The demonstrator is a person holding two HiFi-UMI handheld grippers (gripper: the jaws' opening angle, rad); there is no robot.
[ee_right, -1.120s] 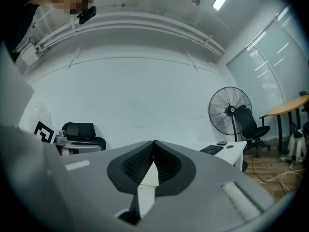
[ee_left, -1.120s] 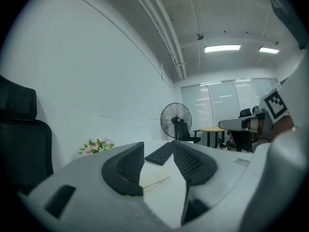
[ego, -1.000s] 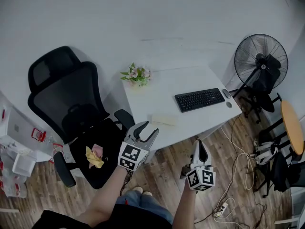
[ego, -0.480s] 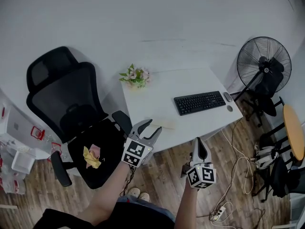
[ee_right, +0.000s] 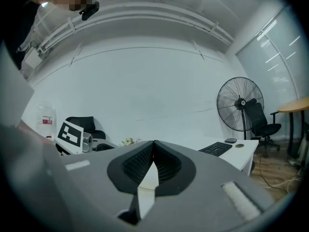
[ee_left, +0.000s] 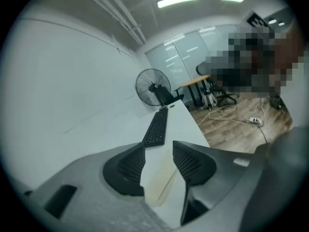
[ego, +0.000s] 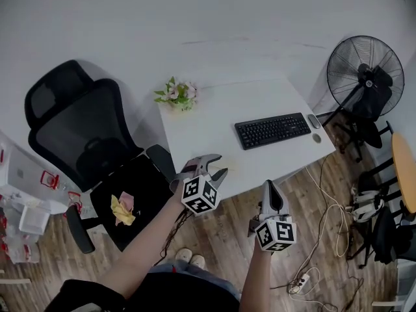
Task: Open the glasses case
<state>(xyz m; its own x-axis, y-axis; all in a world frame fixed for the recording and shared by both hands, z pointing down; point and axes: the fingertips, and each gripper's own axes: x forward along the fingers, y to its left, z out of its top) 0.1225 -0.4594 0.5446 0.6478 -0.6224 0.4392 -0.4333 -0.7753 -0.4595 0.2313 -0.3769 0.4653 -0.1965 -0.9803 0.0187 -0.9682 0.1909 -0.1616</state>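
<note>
Hovering over the front edge of the white table (ego: 208, 129), the left hand-held gripper (ego: 214, 168) has its jaws spread, with only air between them. Through the gap shows the pale cream glasses case (ee_left: 161, 180), which seems to lie flat and shut, short of the keyboard (ego: 272, 130) near that edge. Bare tabletop runs from the keyboard to the case. The right hand-held gripper (ego: 269, 188) hangs off the table, over wood floor (ego: 224, 236) on the near side of the keyboard, with its jaws pressed together and empty. An office chair (ego: 84, 142) crowds the table corner far left of the keyboard.
</note>
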